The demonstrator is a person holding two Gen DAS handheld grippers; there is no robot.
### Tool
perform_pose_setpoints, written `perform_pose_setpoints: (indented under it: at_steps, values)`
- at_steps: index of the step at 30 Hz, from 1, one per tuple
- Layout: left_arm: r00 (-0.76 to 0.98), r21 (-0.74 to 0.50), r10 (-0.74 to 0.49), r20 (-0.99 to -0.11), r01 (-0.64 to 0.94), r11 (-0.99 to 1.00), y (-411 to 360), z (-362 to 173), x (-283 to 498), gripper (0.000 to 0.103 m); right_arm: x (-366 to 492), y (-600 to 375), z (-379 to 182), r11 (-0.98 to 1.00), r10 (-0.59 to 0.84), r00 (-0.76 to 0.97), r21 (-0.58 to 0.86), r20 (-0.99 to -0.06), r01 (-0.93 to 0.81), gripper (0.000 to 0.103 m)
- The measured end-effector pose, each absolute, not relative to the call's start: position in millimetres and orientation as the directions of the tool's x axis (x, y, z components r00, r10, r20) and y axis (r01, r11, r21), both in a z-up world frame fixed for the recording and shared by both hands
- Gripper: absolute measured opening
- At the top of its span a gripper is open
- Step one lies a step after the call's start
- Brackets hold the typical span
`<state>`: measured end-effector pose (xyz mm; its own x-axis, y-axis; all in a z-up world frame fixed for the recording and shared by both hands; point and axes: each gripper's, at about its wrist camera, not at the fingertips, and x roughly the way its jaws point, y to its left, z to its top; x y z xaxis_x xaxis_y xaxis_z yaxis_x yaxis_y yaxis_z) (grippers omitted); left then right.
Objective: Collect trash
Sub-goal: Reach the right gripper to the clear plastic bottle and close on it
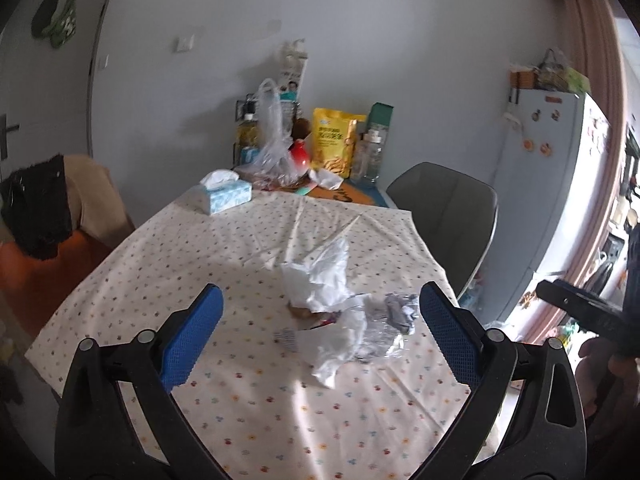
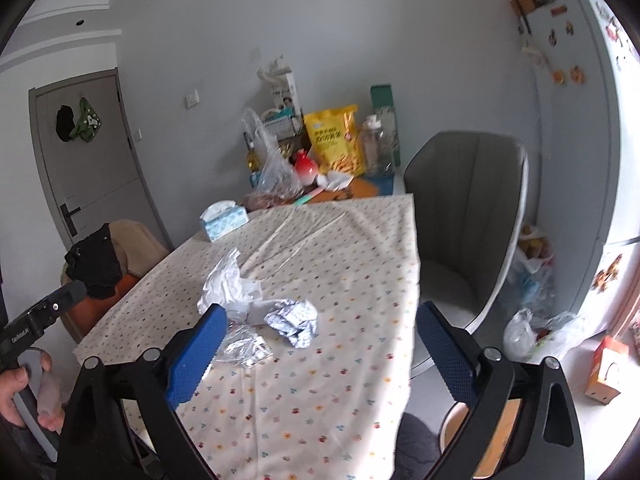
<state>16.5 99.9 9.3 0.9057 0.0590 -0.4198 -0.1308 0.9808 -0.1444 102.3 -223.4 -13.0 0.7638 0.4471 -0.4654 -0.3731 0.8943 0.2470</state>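
Left wrist view: we hold our left gripper (image 1: 320, 320) wide open over the trash (image 1: 336, 304) on the table (image 1: 200, 248). Our right gripper (image 2: 320, 334) is open too.

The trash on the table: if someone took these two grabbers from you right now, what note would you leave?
Left gripper: open, empty, above the table, facing the pile.
Right gripper: open, empty, to the pile's right.
Trash: crumpled white tissue, printed paper ball and clear wrapper bunched mid-tablecloth.
Done: nothing picked up.
Left: grab every piece. No bin visible in either view.
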Motion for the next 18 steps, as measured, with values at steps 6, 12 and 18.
perform_pose_setpoints:
  at_steps: [6, 12, 18]
  values:
    - [0.874, -0.221, 0.011, -0.485, -0.135, 0.966, 117, -15, 33, 0.081, 119, -203, -34, 0.871, 0.49, 0.7, 0.272, -0.519, -0.408, 0.081]
    - [0.841, -0.287, -0.056, -0.538, -0.12, 0.95, 110, -52, 58, 0.08, 129, -187, -52, 0.858, 0.513, 0.653, 0.296, -0.557, -0.42, 0.073]
    - [0.802, -0.33, -0.114, -0.587, -0.108, 0.938, 96, -89, 82, 0.077, 140, -178, -71, 0.841, 0.539, 0.599, 0.344, -0.593, -0.417, 0.065]
